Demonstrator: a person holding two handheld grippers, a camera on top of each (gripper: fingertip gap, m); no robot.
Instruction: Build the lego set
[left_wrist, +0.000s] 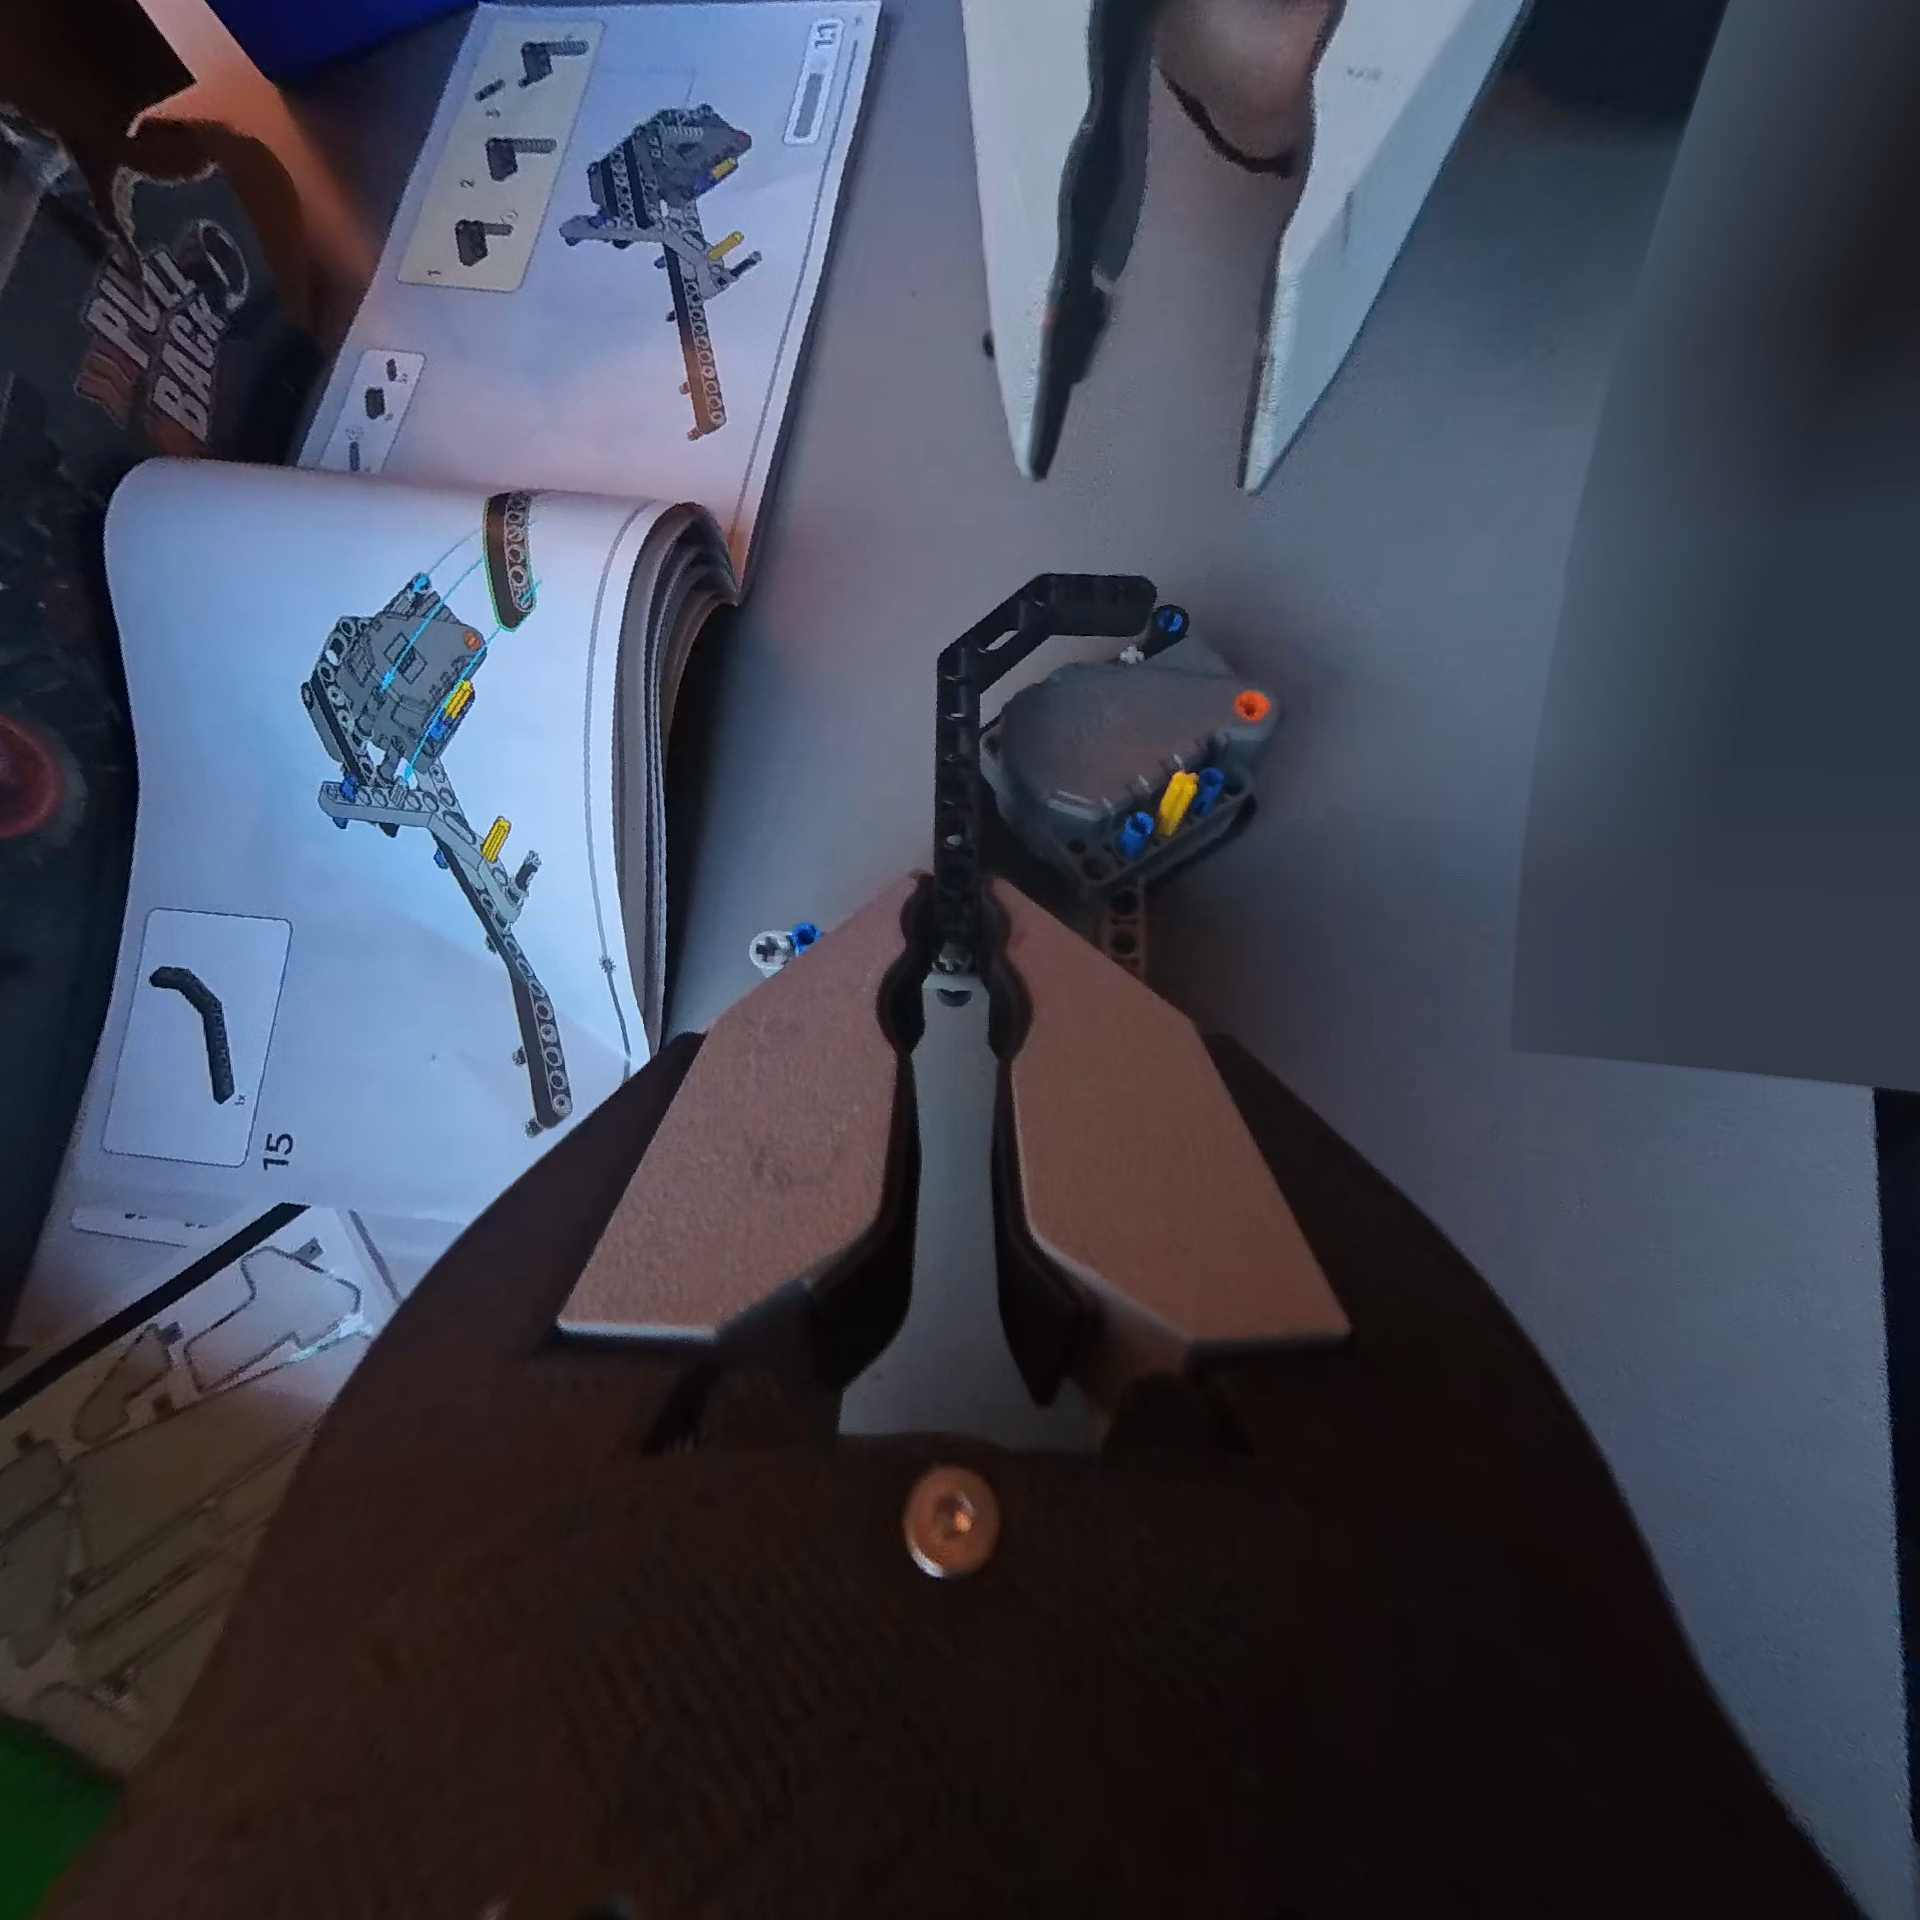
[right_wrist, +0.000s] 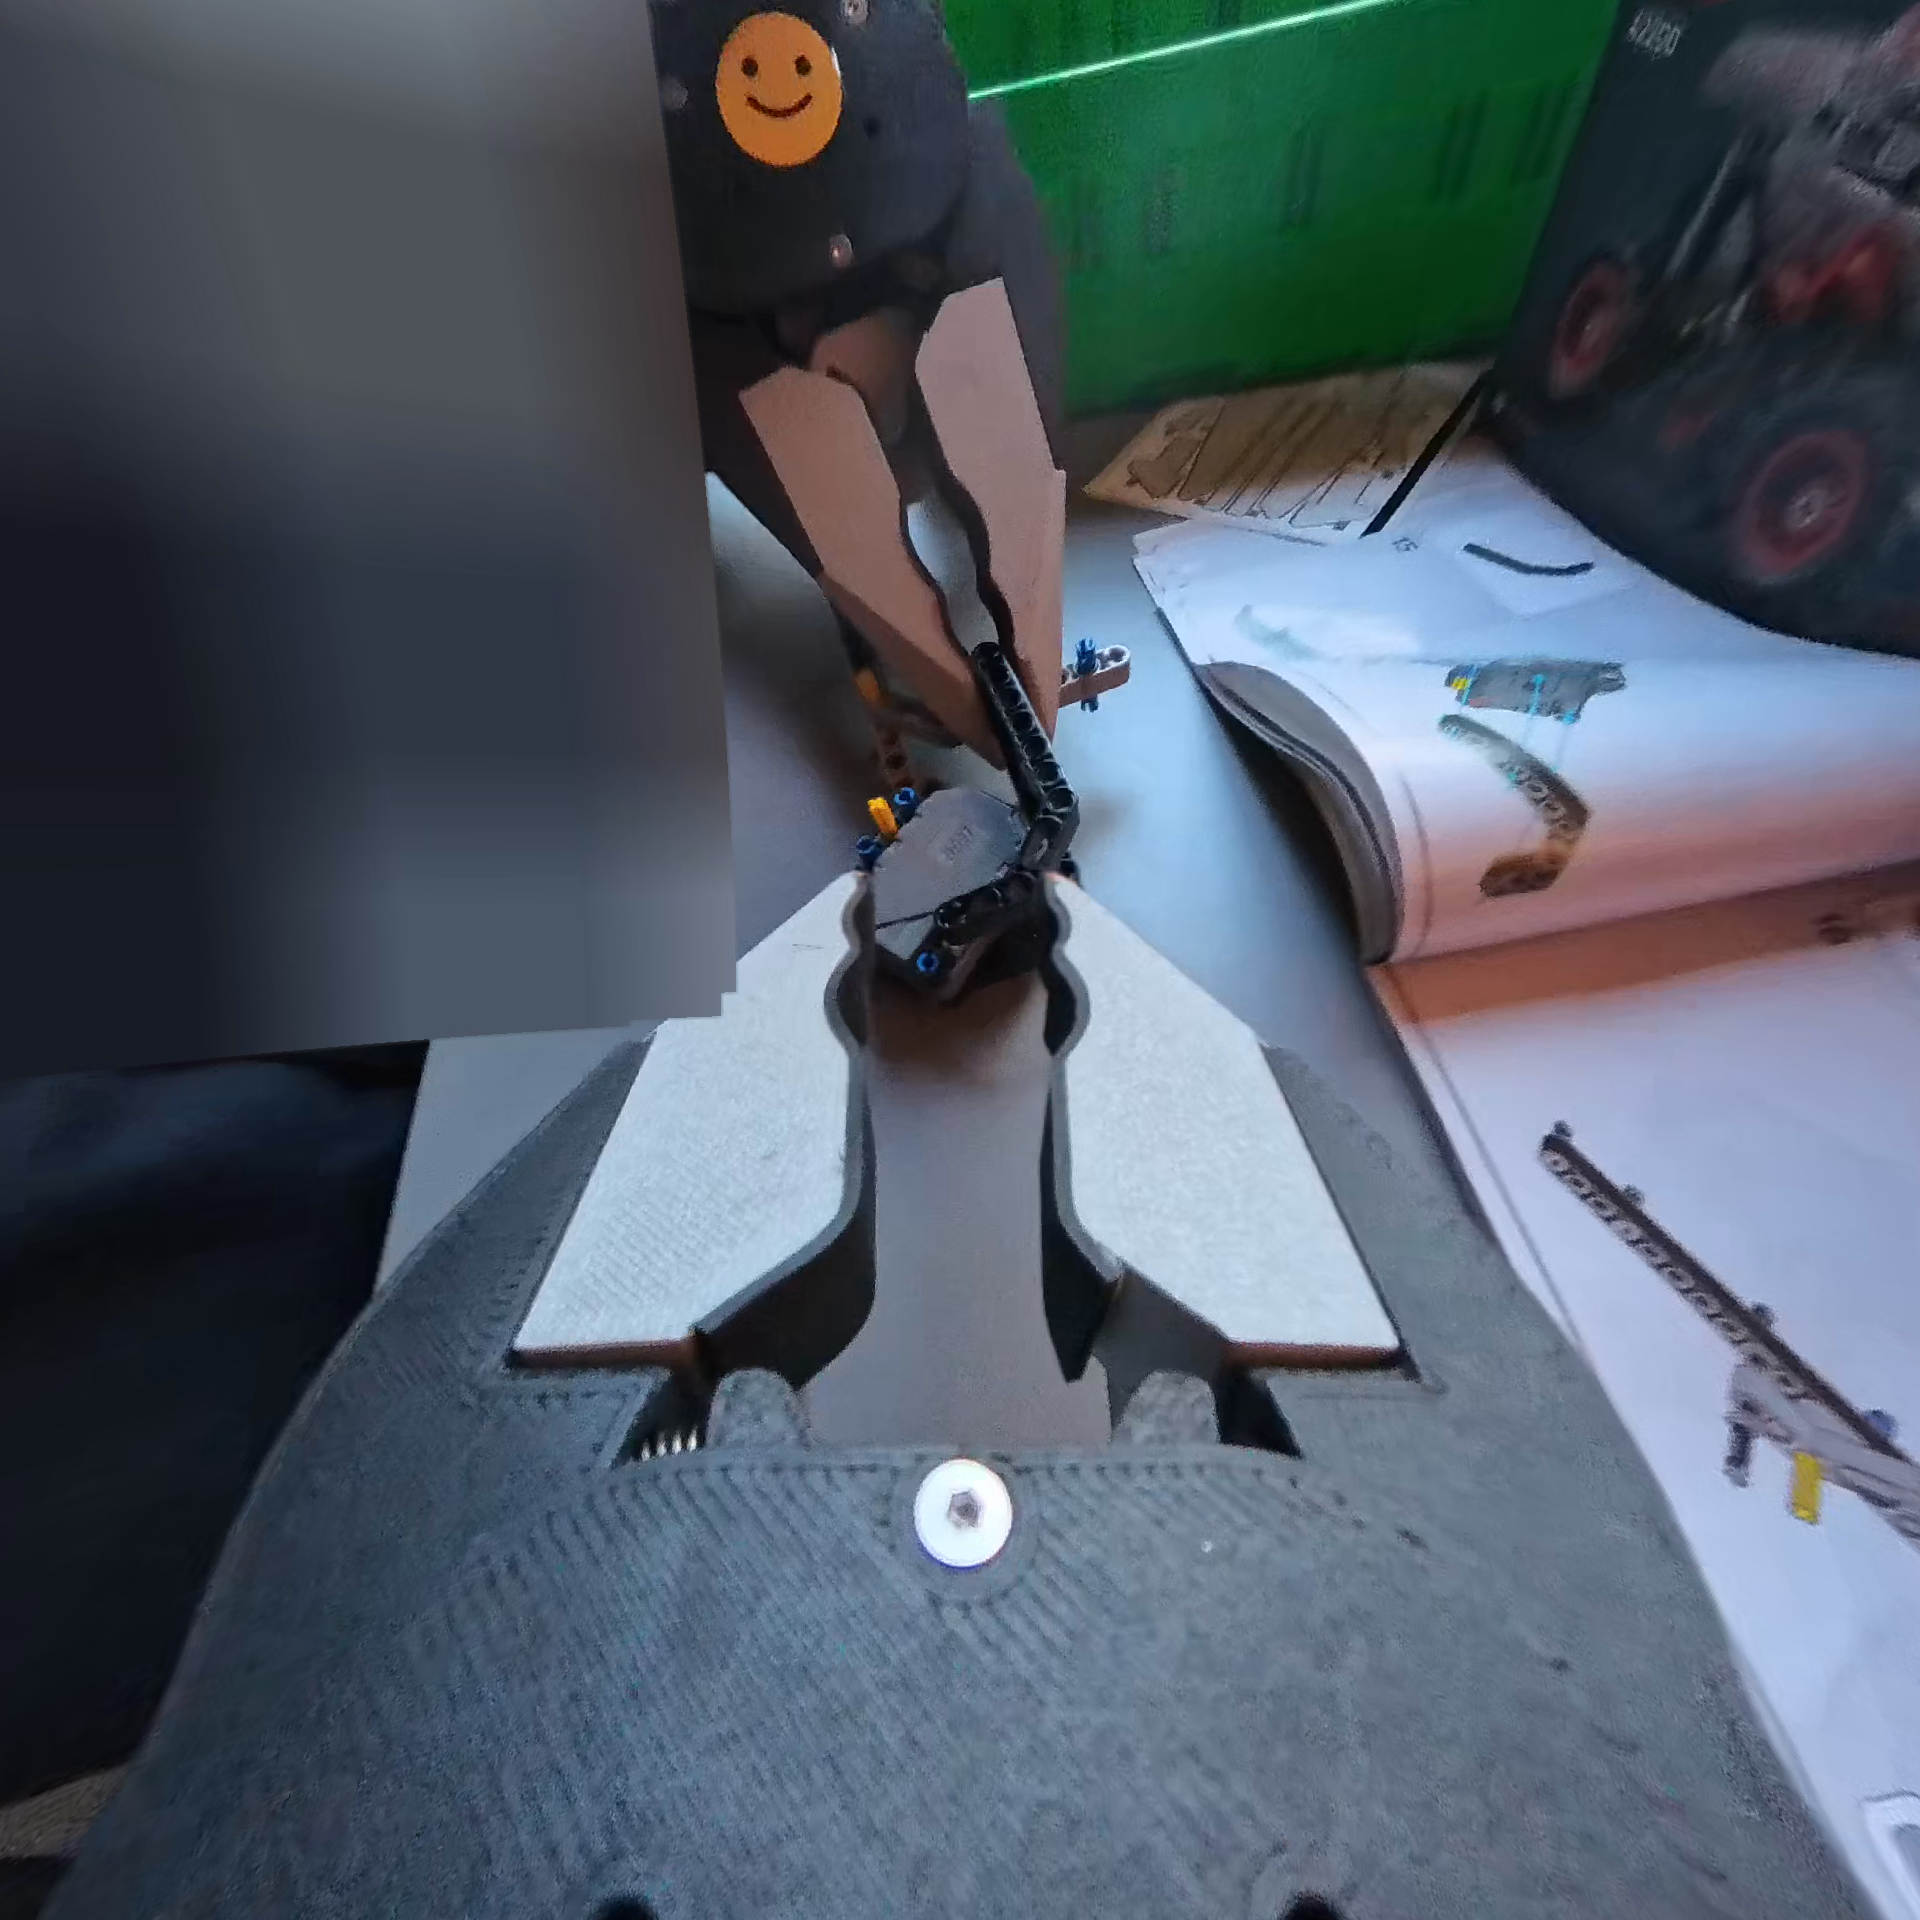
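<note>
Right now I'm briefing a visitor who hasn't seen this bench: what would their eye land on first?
Probably the bent black beam, pinched at its lower end by the left tool and standing beside the grey motor block at the centre. Next, the open instruction booklet curling up on the left, and the orange smiley sticker on the left tool's body.

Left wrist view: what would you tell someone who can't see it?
The left claw is shut on a bent black beam, beside a grey lego model on the table. An open booklet lies to the left.
</note>
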